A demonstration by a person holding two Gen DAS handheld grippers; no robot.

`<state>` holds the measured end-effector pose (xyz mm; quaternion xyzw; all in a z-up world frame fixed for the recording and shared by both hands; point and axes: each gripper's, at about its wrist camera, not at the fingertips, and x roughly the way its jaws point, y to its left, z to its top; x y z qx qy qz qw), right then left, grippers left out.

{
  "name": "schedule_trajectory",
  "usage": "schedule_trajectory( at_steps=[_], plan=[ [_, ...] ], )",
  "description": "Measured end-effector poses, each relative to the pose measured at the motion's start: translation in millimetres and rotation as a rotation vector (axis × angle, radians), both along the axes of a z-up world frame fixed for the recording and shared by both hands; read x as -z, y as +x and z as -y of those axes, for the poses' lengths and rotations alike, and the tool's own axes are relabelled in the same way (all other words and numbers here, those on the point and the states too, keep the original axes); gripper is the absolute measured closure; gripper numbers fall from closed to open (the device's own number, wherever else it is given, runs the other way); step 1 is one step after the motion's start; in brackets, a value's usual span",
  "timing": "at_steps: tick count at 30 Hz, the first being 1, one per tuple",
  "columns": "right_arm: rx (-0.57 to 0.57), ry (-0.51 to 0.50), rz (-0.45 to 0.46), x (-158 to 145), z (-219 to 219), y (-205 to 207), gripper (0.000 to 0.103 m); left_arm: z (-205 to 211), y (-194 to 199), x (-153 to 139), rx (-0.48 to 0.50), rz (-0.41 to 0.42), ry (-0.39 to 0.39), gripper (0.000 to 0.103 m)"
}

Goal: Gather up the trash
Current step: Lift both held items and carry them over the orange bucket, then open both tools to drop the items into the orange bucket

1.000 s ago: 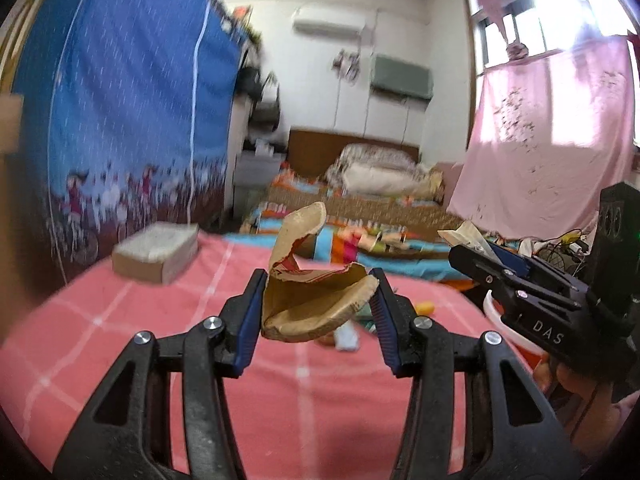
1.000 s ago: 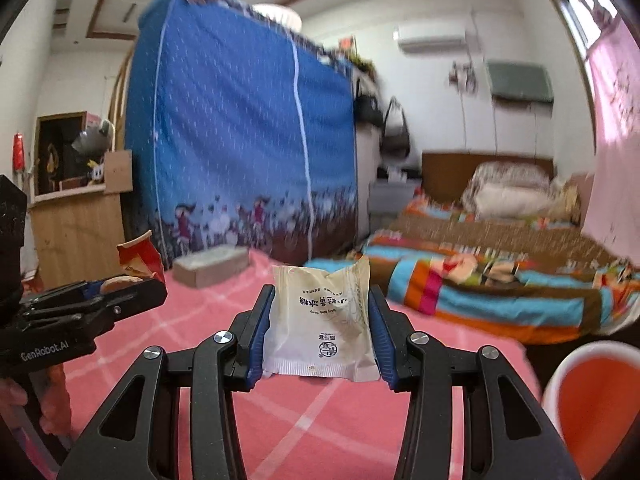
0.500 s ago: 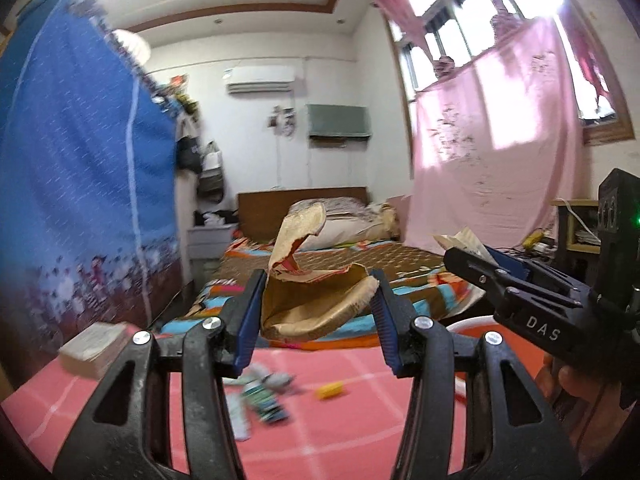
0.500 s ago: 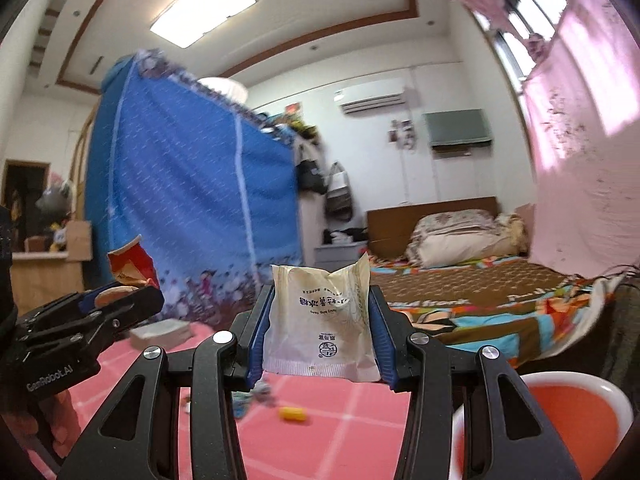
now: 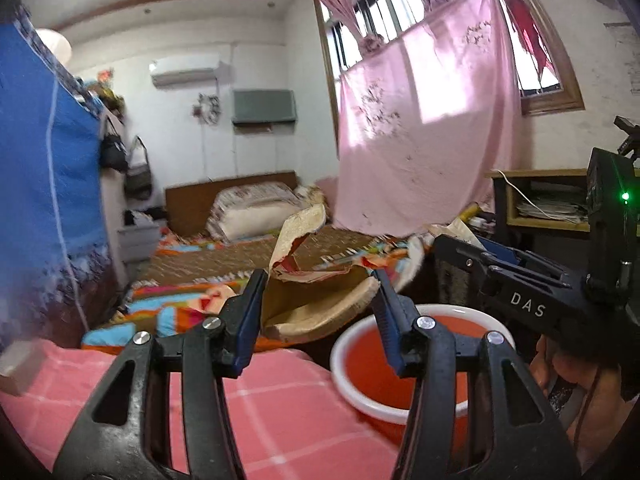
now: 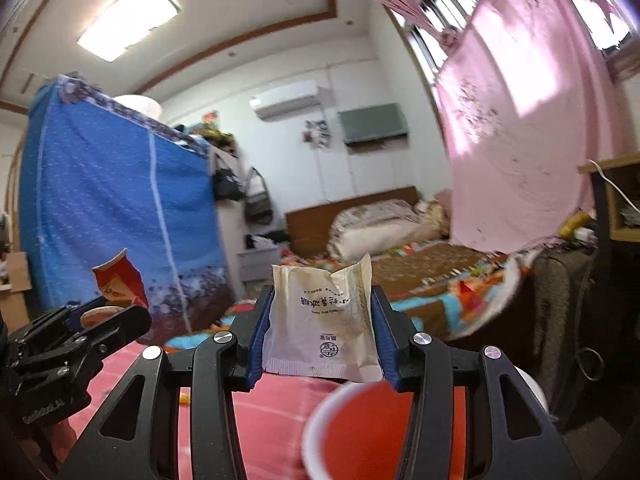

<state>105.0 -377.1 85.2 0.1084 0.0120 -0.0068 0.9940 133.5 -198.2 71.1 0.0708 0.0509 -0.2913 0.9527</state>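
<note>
Both grippers point roughly level across the pink checked tablecloth (image 5: 280,408) toward the bed (image 5: 224,268). The left gripper (image 5: 318,300) pinches a crushed paper cup (image 5: 320,304); the right gripper (image 6: 322,328), jaws just opening slightly, still grips a white snack wrapper (image 6: 324,328). Below them sits a white-rimmed red bin (image 5: 360,364), its contents not visible.

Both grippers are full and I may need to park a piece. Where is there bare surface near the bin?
The pink checked cloth lies bare between the red bin and the small box at its left edge. Around the bin it is crowded: left gripper with crushed paper cup, right gripper with white wrapper.
</note>
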Motion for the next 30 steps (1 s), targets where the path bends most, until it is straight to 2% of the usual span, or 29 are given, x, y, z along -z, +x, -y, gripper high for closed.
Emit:
schedule_trajectory(
  at_steps=[7,14,17,22,26,30],
  plan=[
    [0.055,0.057,-0.114,16.9,24.1,5.4,0.058,28.7,22.7,13.6,0.051,-0.162,0.008,0.047],
    [0.082,0.109,-0.201,26.3,42.7,11.8,0.055,48.6,49.6,25.2,0.056,-0.368,0.013,0.047],
    [0.091,0.131,-0.236,31.4,48.6,14.4,0.054,56.9,56.0,30.3,0.062,-0.428,0.003,0.047],
    [0.105,0.174,-0.287,39.8,59.2,18.8,0.051,67.5,63.6,35.9,0.065,-0.489,-0.005,0.042],
    [0.117,0.203,-0.314,44.2,65.5,21.0,0.048,76.7,67.6,38.5,0.065,-0.501,-0.007,0.029],
    [0.125,0.223,-0.335,48.2,70.9,23.9,0.04,77.2,67.9,39.3,0.056,-0.513,-0.034,0.024]
  ],
)
